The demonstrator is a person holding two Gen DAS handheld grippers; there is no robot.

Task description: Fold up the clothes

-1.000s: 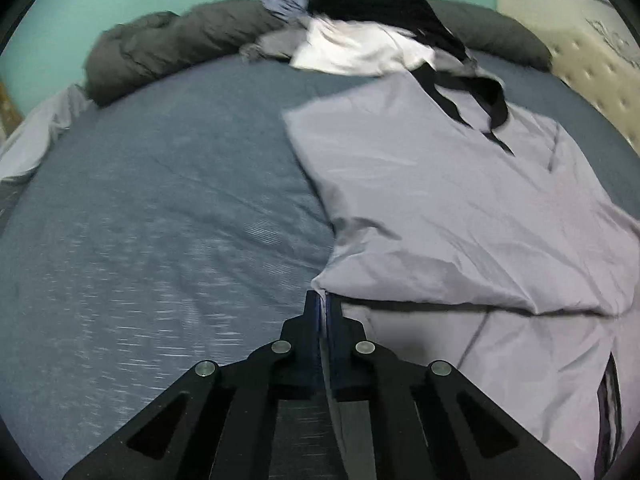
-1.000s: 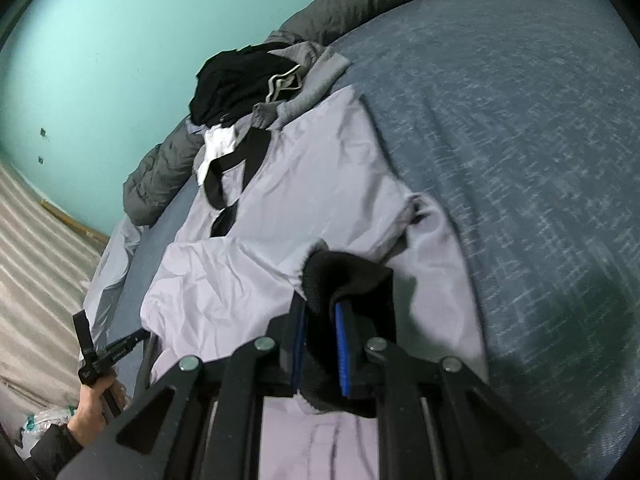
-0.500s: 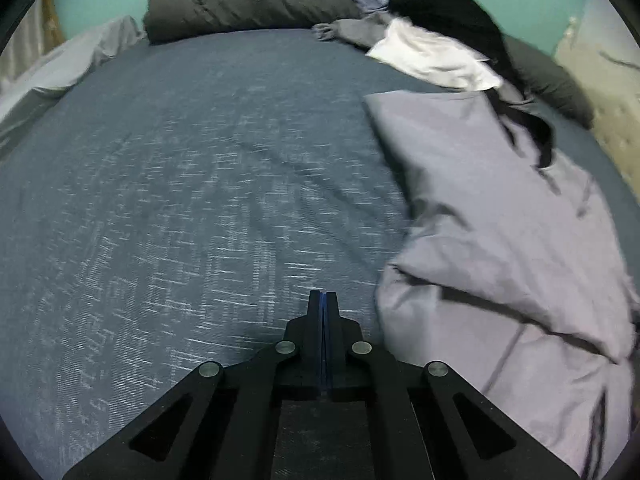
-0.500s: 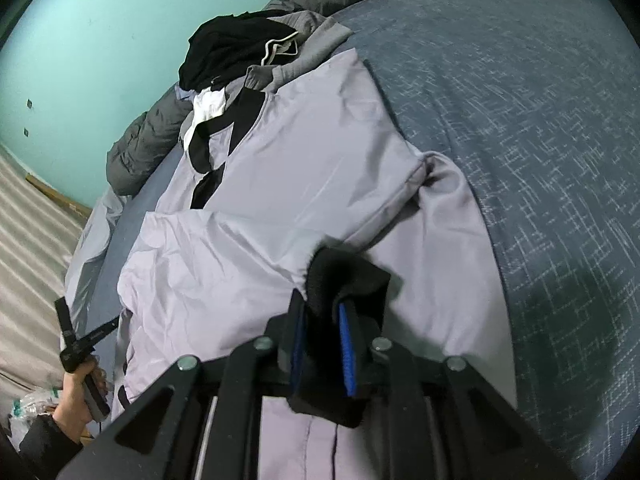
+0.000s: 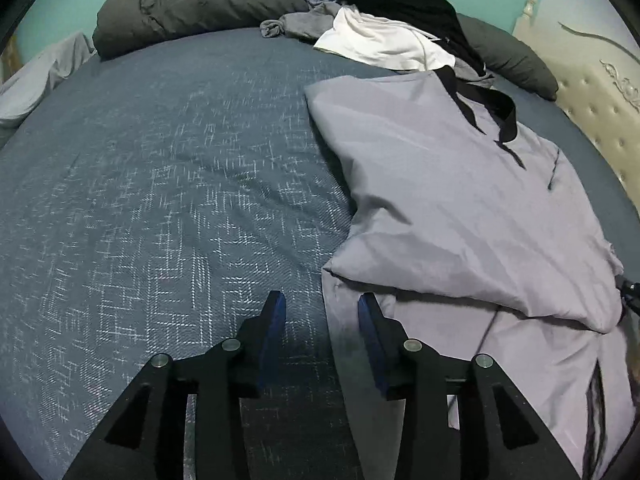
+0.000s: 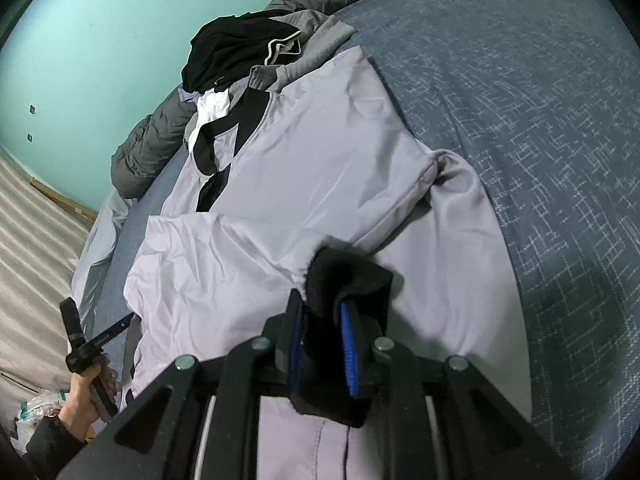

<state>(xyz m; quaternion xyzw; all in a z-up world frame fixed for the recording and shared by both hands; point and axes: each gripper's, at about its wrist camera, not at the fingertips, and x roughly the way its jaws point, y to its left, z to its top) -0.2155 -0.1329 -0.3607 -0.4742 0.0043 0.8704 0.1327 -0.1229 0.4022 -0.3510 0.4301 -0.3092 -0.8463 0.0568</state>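
Note:
A pale lilac jacket (image 5: 460, 200) with a black collar (image 5: 492, 108) lies on the blue bedspread (image 5: 160, 200), one sleeve folded across its body. My left gripper (image 5: 321, 304) hovers over the jacket's left edge. Its jaws are opening, and the fabric's edge runs between them with neither pad pressing on it. In the right wrist view the same jacket (image 6: 320, 168) spreads ahead. My right gripper (image 6: 322, 316) is shut on the black knitted cuff (image 6: 348, 276) of the other sleeve, held just above the jacket's body.
A pile of black, white and grey clothes (image 5: 392, 12) sits at the jacket's collar end. A dark grey duvet (image 5: 192, 4) lies along the teal wall and a padded headboard (image 5: 592, 92) stands on the right. A hand (image 6: 86, 396) holds the other gripper at the bedside.
The left gripper, shut on the jacket's folded edge a second ago, let it go, swung out over the bare bedspread, came back to the edge and opened. The right gripper keeps the cuff.

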